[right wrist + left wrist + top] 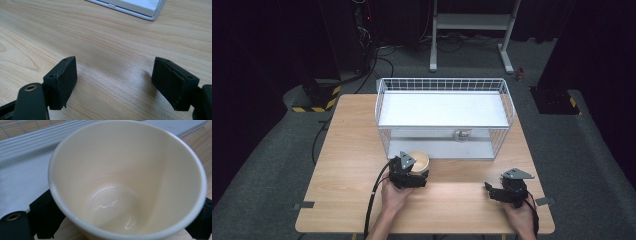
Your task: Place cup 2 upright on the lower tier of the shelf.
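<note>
Before the rack (444, 117), cup (125, 185) base hidden, left gripper (412, 176) clamping

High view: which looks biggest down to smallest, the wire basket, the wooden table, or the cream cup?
1. wooden table
2. wire basket
3. cream cup, smallest by far, though the left gripper around it hides part.

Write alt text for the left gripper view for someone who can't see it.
A cream cup, seen from above and empty inside, sits between the left gripper's two black jaws. Behind it are a white shelf and wooden table.
</note>
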